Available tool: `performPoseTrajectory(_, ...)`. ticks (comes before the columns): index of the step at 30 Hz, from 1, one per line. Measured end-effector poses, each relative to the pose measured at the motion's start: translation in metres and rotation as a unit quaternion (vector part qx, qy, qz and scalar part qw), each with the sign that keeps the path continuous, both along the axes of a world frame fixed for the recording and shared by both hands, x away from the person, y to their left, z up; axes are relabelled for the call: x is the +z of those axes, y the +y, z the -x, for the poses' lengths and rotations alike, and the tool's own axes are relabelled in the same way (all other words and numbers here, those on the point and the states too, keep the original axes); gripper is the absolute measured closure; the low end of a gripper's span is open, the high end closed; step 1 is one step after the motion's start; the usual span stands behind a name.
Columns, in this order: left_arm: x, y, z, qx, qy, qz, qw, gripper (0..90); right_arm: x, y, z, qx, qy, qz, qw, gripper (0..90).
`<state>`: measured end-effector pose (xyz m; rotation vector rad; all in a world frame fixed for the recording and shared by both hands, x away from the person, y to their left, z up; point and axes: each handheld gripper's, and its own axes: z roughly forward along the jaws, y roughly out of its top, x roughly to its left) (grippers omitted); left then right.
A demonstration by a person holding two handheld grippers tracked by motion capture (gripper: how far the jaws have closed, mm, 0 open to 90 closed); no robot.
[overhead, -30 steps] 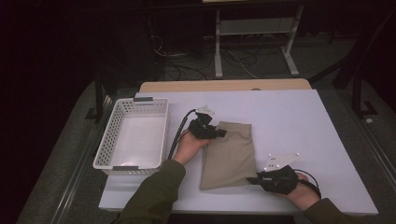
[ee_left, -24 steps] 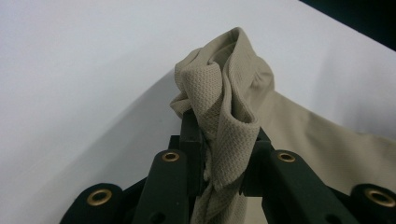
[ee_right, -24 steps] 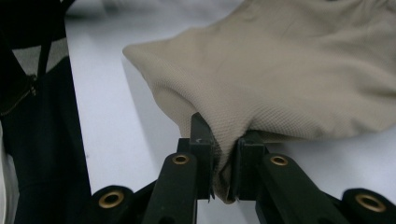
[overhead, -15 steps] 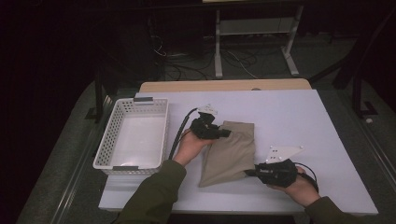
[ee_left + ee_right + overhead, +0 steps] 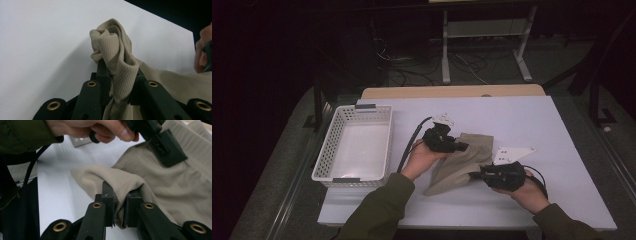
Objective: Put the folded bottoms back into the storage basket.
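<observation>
A beige knitted cloth (image 5: pixel 459 162) lies bunched on the white table (image 5: pixel 532 120), partly lifted. My left gripper (image 5: pixel 460 146) is shut on its upper left edge; in the left gripper view the cloth (image 5: pixel 117 57) rises in a twisted fold out of the pinching jaws of the left gripper (image 5: pixel 119 82). My right gripper (image 5: pixel 473 174) is shut on the cloth's lower right edge. In the right gripper view the cloth (image 5: pixel 120 182) wraps over the jaws of the right gripper (image 5: pixel 119 202), with the other hand and gripper farther off.
A white mesh basket (image 5: pixel 328 155) stands at the left of the table, with nothing in it. A grey three-cornered plate (image 5: pixel 512 151) sticks up behind the right gripper. Dark floor, cables and a white frame (image 5: pixel 484 30) lie beyond the far table edge.
Both grippers have risen a little and the cloth, flat a second ago, is now gathered and narrower between them. The right hand has moved inward toward the left.
</observation>
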<state>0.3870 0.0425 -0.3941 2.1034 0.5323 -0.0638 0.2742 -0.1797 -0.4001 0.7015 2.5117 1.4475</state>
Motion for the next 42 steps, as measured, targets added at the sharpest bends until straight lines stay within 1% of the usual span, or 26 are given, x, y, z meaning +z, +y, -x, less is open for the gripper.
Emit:
performPoseTrajectory(3, 0.005, 0.001, 0.001, -0.002, -0.001, -0.004, 1.0000, 76.2, 0.003, 0.001, -0.003, 0.001, 0.004, -0.007, 1.0000, 80.2)
performPoseTrajectory(8, 0.015, 0.004, -0.003, 0.002, -0.004, -0.007, 1.0000, 76.2, 0.010, 0.006, -0.008, 0.003, 0.000, -0.010, 0.9999, 80.3)
performPoseTrajectory(12, 0.027, 0.007, -0.006, 0.005, -0.007, -0.011, 0.9999, 76.2, 0.016, 0.010, -0.012, 0.004, -0.003, -0.011, 0.9999, 80.3)
performPoseTrajectory(17, 0.040, 0.014, -0.009, 0.013, -0.004, -0.009, 0.9999, 76.2, 0.024, 0.015, -0.019, 0.006, -0.005, -0.019, 0.9998, 80.3)
performPoseTrajectory(19, 0.045, 0.017, -0.010, 0.019, -0.002, -0.006, 0.9998, 76.2, 0.028, 0.017, -0.021, 0.009, -0.006, -0.020, 0.9997, 80.3)
performPoseTrajectory(25, 0.056, 0.028, -0.012, 0.026, -0.001, -0.002, 0.9997, 76.2, 0.039, 0.025, -0.029, 0.014, -0.010, -0.025, 0.9996, 80.3)
performPoseTrajectory(28, 0.062, 0.034, -0.013, 0.026, -0.004, -0.002, 0.9997, 76.2, 0.045, 0.030, -0.033, 0.015, -0.013, -0.027, 0.9994, 80.3)
performPoseTrajectory(34, 0.073, 0.047, -0.014, 0.037, -0.012, -0.003, 0.9992, 76.2, 0.055, 0.042, -0.041, 0.024, -0.018, -0.027, 0.9992, 80.3)
performPoseTrajectory(39, 0.083, 0.064, -0.015, 0.048, -0.017, -0.002, 0.9987, 76.2, 0.064, 0.054, -0.048, 0.031, -0.015, -0.032, 0.9989, 80.3)
performPoseTrajectory(42, 0.088, 0.074, -0.016, 0.055, -0.022, 0.002, 0.9982, 76.2, 0.069, 0.062, -0.052, 0.033, -0.015, -0.033, 0.9988, 80.3)
